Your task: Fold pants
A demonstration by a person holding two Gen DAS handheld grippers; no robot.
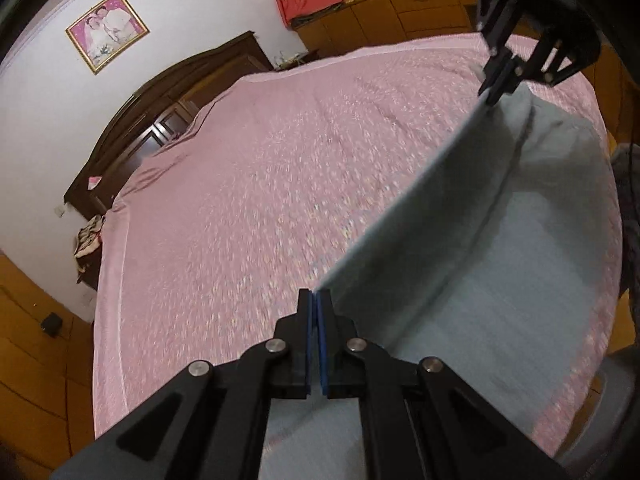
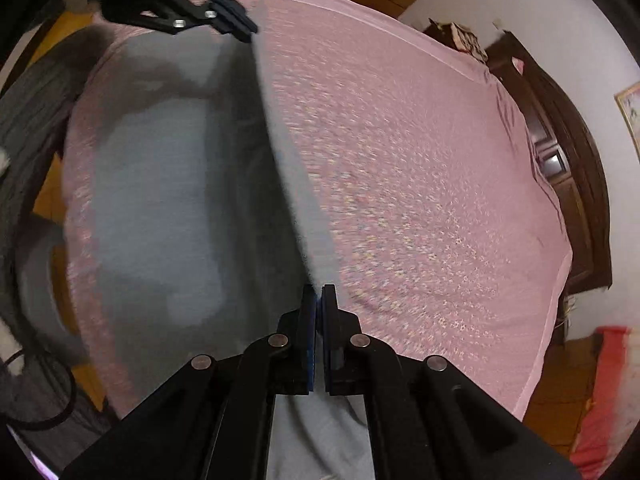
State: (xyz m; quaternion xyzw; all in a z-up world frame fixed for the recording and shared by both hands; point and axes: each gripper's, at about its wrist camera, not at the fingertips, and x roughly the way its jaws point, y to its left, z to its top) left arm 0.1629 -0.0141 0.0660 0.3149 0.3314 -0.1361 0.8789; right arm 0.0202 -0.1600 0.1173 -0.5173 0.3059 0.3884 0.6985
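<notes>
Light grey pants (image 1: pixel 500 248) lie on a pink bed, with one edge lifted taut between my two grippers. My left gripper (image 1: pixel 315 296) is shut on one end of that raised edge. My right gripper (image 2: pixel 319 292) is shut on the other end. In the left wrist view the right gripper (image 1: pixel 494 88) shows at top right, clamped on the fabric. In the right wrist view the left gripper (image 2: pixel 244 28) shows at top left on the pants (image 2: pixel 160 184). The rest of the pants lies flat below.
The pink floral bedsheet (image 1: pixel 260 180) covers a large bed with a dark wooden headboard (image 1: pixel 160 112). Wooden cabinets (image 1: pixel 400 12) and a red curtain stand beyond. The wooden floor (image 1: pixel 36 340) lies beside the bed.
</notes>
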